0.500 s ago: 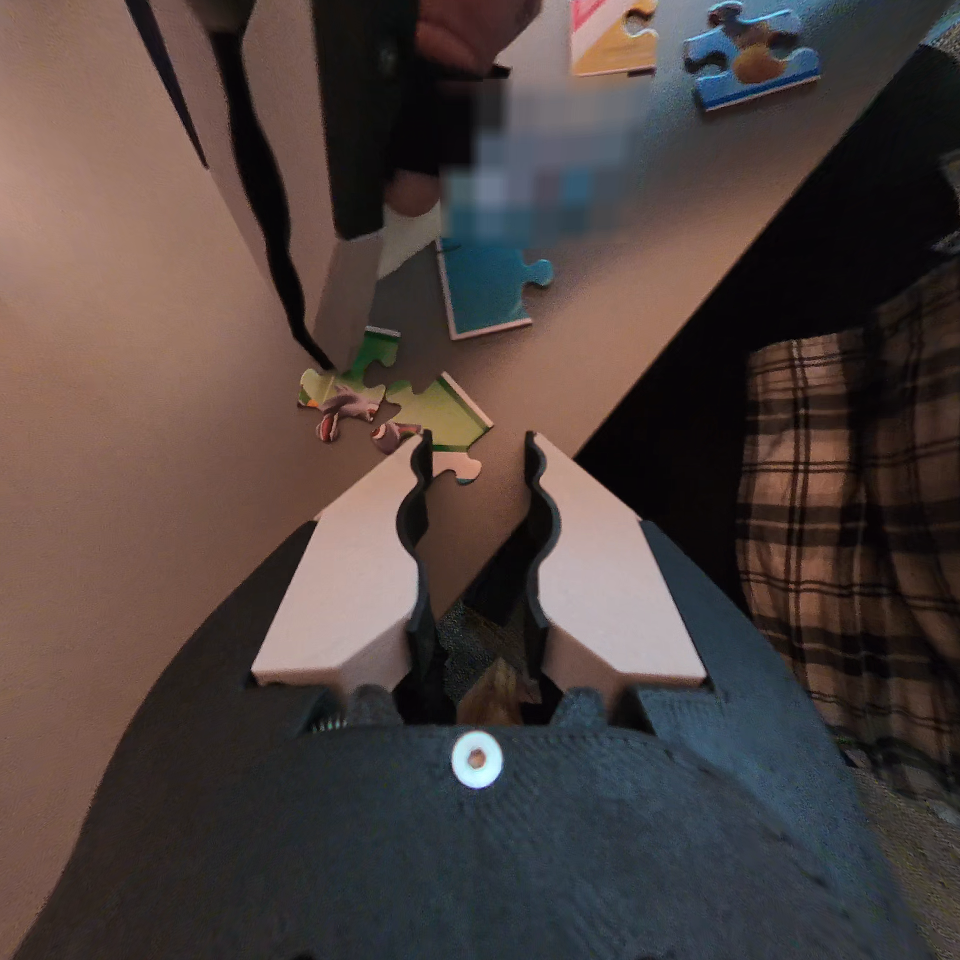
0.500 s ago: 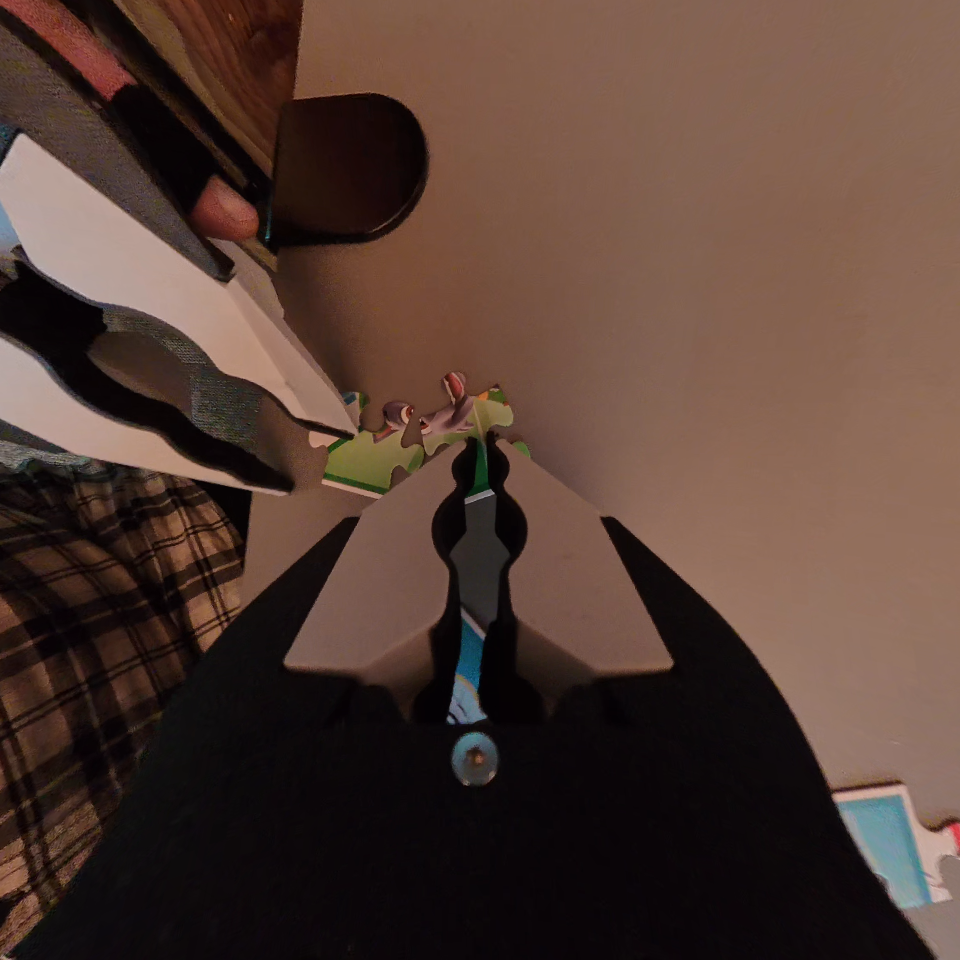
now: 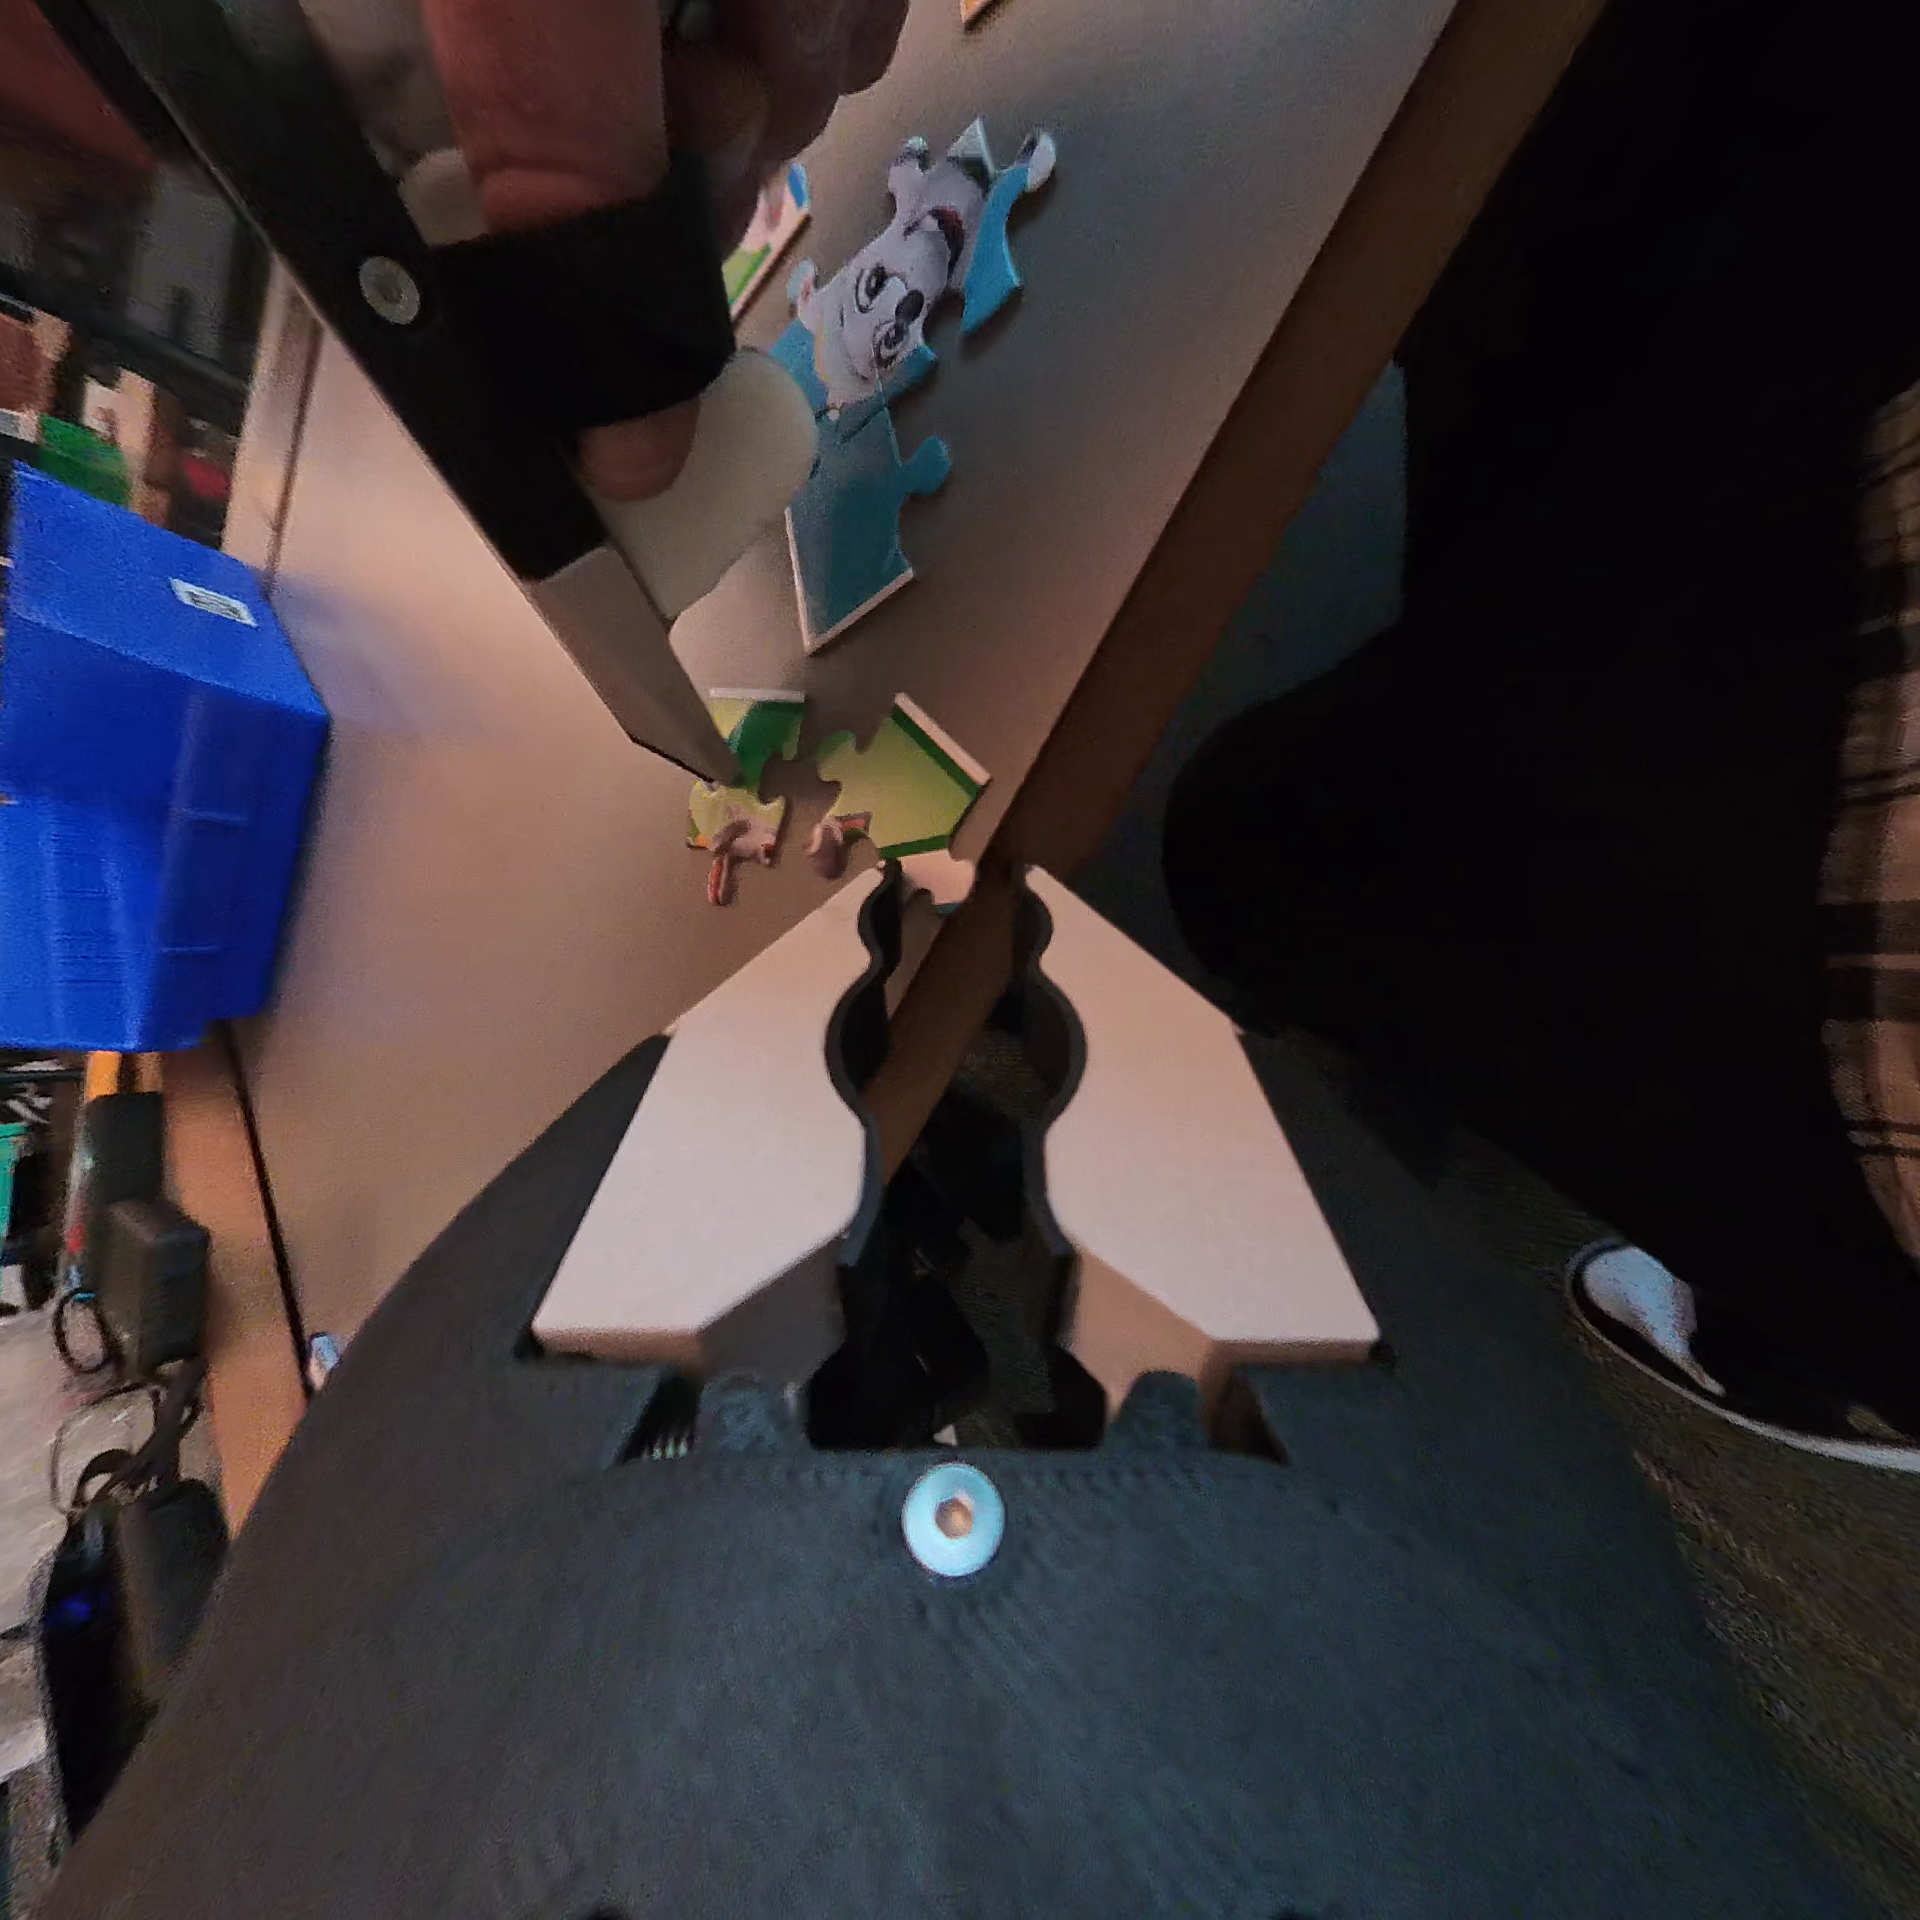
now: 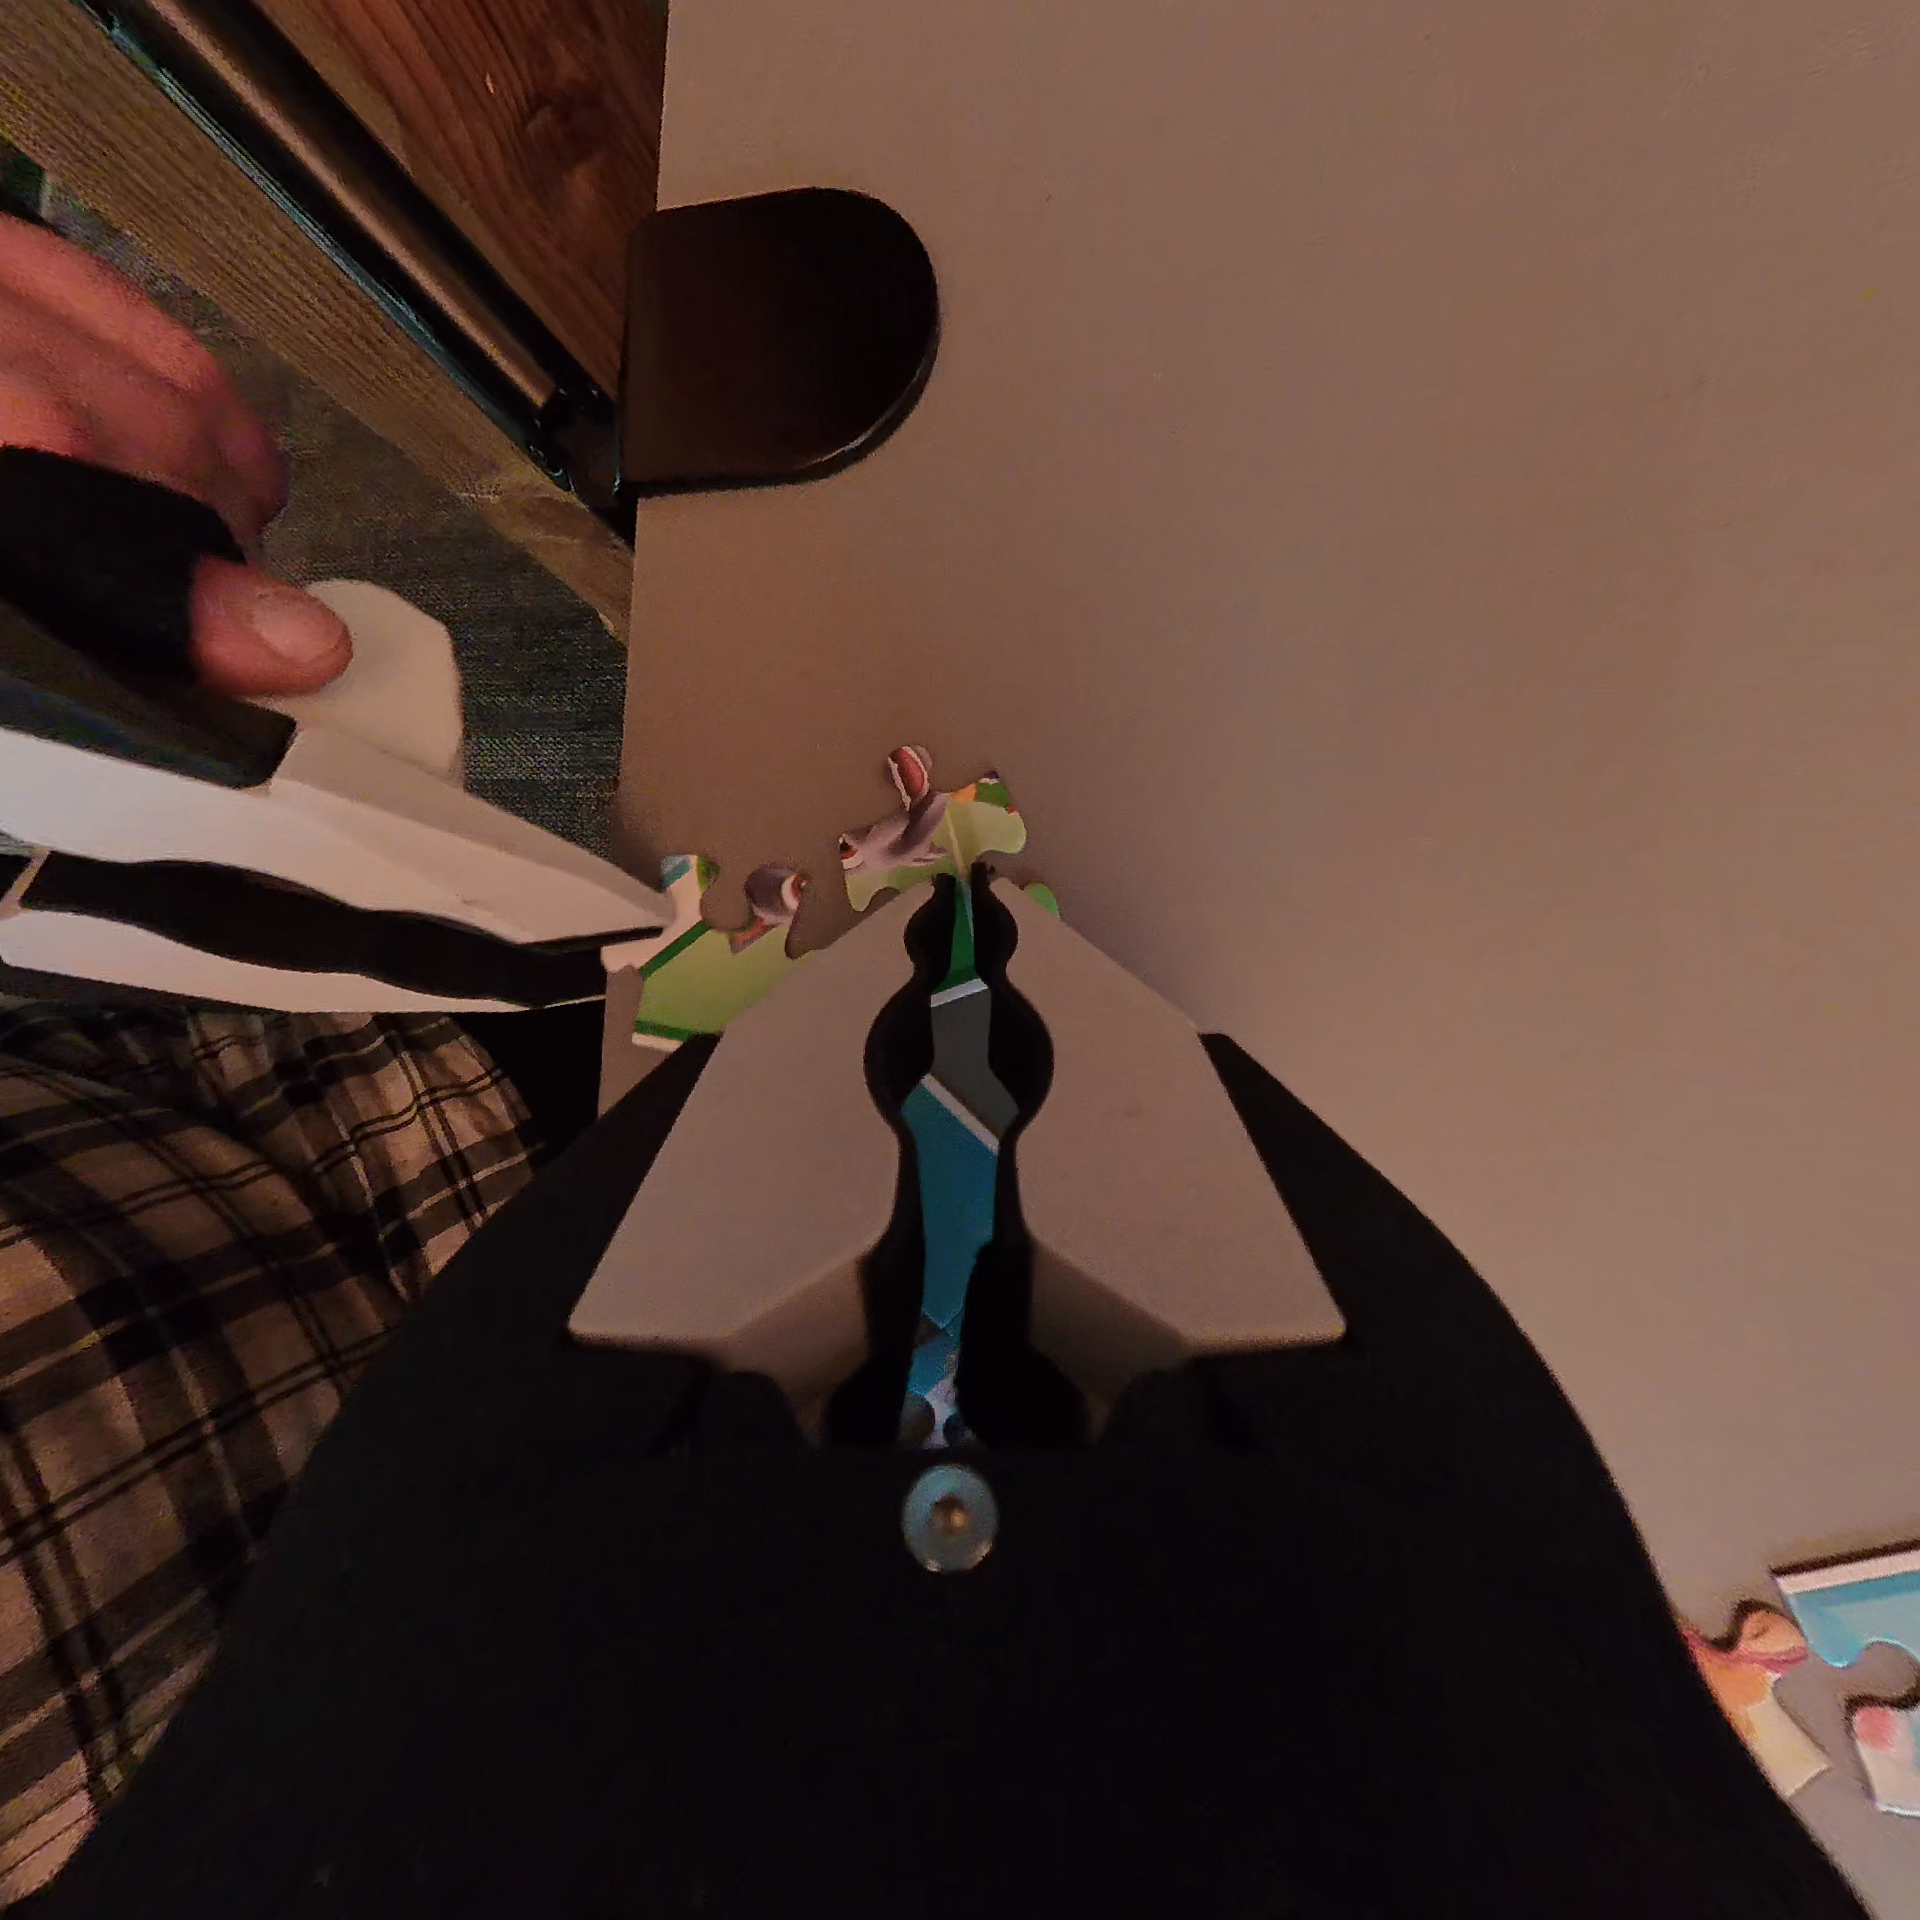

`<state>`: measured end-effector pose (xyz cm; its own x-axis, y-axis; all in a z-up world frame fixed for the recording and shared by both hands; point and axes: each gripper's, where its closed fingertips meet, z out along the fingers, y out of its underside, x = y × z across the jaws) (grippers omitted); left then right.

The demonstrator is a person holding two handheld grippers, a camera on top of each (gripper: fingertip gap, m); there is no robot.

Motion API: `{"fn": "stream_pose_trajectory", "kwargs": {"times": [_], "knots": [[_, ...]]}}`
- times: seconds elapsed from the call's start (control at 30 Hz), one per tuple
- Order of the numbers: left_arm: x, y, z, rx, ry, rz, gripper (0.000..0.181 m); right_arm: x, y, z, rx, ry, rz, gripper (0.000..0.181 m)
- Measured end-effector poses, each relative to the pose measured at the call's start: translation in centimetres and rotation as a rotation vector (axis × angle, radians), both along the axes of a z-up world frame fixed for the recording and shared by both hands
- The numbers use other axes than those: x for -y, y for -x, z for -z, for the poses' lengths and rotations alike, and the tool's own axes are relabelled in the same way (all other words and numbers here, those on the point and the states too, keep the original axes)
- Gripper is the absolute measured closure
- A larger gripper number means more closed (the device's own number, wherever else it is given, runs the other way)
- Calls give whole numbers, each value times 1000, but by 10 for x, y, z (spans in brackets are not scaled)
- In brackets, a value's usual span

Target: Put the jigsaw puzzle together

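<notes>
Since half a second ago the left gripper (image 3: 951,894) has dropped back toward the near edge of the bench (image 3: 468,779), so that edge now runs between its fingers, and a small gap has opened between the two green puzzle pieces that then sat nearly interlocked. Its fingers stand a moderate way apart with nothing between them, the tips just short of the green corner piece (image 3: 904,784), which lies flat at the very edge of the bench. The right gripper (image 4: 961,883) comes in from the far side with its fingers drawn almost together; their tips rest on the green piece with the grey animal (image 4: 935,826), though whether they pinch it or only press on it cannot be told. In the right wrist view the corner piece (image 4: 707,971) lies just left of that piece, close but apart, knob facing socket. In the left wrist view a joined run of blue pieces with a white spotted dog (image 3: 883,343) lies farther along the bench, well apart from the green pair. A blue box (image 3: 135,769) stands on the bench to the left. In the right wrist view more loose pieces (image 4: 1808,1662) lie at the lower right, and a dark rounded block (image 4: 779,332) sits on the bench's far end. Plaid fabric (image 4: 208,1195) shows below the bench edge.
</notes>
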<state>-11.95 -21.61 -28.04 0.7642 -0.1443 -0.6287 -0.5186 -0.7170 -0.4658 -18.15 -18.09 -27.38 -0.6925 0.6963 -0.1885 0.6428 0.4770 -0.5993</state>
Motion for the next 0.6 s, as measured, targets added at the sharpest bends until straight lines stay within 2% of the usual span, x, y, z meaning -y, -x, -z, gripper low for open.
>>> {"fn": "stream_pose_trajectory", "kwargs": {"times": [0.03,0.17,0.4,0.6], "knots": [[0,-3,-2,-10,-19,5,169,0,-1,0,-4,-4,2,179],[-1,-6,-4,-34,-50,-27,171,2,-3,0,-9,-9,9,181],[3,-10,-18,22,-120,-81,179,1,-6,-1,-17,-1,25,181],[6,9,-28,-43,-85,-193,180,2,-4,-5,-48,25,22,179]]}}
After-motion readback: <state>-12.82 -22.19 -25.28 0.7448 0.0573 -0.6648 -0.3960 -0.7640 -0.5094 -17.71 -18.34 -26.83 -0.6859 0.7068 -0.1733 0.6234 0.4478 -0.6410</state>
